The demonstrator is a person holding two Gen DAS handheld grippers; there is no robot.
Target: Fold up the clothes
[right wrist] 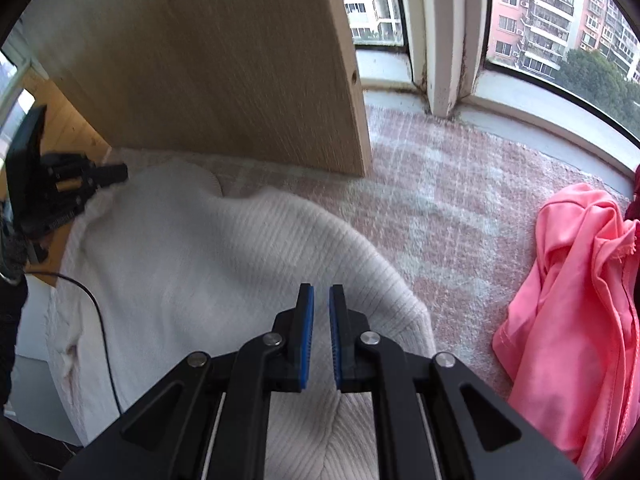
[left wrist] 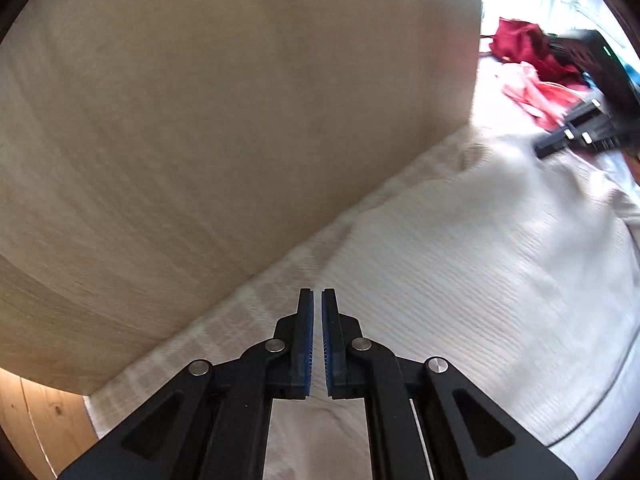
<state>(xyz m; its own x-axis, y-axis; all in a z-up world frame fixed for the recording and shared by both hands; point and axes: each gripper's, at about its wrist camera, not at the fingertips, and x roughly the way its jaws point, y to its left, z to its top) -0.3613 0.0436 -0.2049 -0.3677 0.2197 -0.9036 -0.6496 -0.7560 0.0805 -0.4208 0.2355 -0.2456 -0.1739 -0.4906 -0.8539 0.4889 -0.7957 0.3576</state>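
Observation:
A white ribbed knit sweater [right wrist: 208, 256] lies spread on a pale pink checked cover [right wrist: 436, 200]. My right gripper [right wrist: 321, 296] hovers over the sweater's near right edge, its blue-padded jaws nearly closed with a narrow gap and nothing between them. My left gripper [left wrist: 317, 300] is over the sweater's [left wrist: 460, 256] far-left edge by the wooden panel, its jaws also nearly closed and empty. The left gripper also shows in the right wrist view [right wrist: 100, 176], at the sweater's far left corner. The right gripper shows in the left wrist view [left wrist: 568, 136], blurred.
An upright light wooden panel [right wrist: 224, 64] stands behind the sweater. A crumpled pink garment [right wrist: 576, 304] lies on the right, with a dark red one [left wrist: 520, 44] beyond it. A window sill [right wrist: 560, 128] runs along the back. A black cable [right wrist: 100, 320] crosses the sweater's left side.

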